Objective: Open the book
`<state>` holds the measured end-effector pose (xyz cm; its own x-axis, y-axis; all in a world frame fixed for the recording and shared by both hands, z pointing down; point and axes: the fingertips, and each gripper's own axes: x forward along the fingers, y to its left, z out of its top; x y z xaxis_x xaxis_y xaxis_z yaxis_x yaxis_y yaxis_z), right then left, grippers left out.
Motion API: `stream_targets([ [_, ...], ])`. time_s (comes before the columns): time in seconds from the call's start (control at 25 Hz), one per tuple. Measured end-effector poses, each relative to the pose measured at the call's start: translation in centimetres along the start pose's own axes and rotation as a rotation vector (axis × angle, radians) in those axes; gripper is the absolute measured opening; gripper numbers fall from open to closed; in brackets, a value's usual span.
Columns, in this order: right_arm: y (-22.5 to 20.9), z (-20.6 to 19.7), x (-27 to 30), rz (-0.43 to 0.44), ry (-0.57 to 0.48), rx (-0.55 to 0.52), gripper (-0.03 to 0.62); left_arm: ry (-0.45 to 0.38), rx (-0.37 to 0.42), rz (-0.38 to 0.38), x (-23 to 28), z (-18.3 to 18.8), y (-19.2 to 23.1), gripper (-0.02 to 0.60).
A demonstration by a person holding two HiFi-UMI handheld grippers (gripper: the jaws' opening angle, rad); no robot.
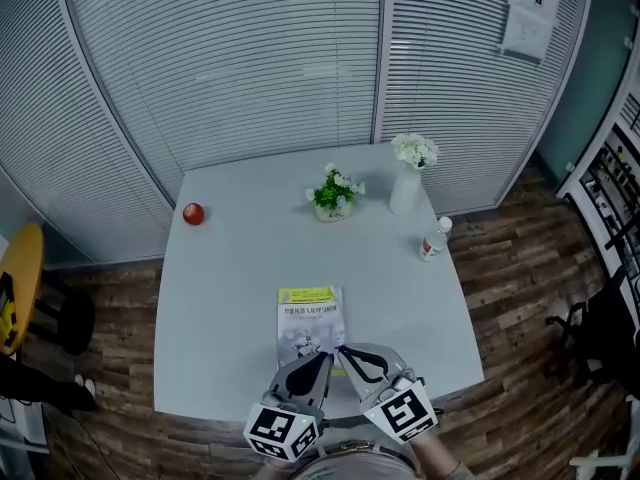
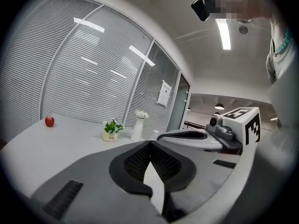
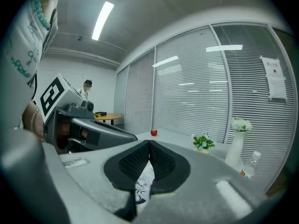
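Overhead, the thin white paperback book (image 1: 310,320) with a yellow top band lies closed and flat near the front edge of the pale grey counter (image 1: 220,308). The left hand-held gripper (image 1: 322,356) and right hand-held gripper (image 1: 343,350) hover over its near edge.

Left gripper view: jaws clenched tip to tip, nothing between them.

Right gripper view: jaws likewise pressed together and empty, with the printed cover showing below.

No page is turned yet, so lifting the cover is all still to do.
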<state>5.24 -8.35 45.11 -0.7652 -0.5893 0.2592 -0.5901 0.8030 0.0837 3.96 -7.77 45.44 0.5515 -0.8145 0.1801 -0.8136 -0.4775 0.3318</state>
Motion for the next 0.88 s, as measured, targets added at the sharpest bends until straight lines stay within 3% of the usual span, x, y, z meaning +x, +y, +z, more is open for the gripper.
stream_targets([
  [0.56,-1.4,-0.9,0.8,0.052,0.017,-0.011,0.003,-0.006,-0.016,0.067,1.3,-0.7,1.0,-0.002],
  [0.88,-2.7,-1.5,1.3,0.000,0.023,0.008,0.003,0.052,-0.003,0.013,2.8,-1.5,2.2,-0.002],
])
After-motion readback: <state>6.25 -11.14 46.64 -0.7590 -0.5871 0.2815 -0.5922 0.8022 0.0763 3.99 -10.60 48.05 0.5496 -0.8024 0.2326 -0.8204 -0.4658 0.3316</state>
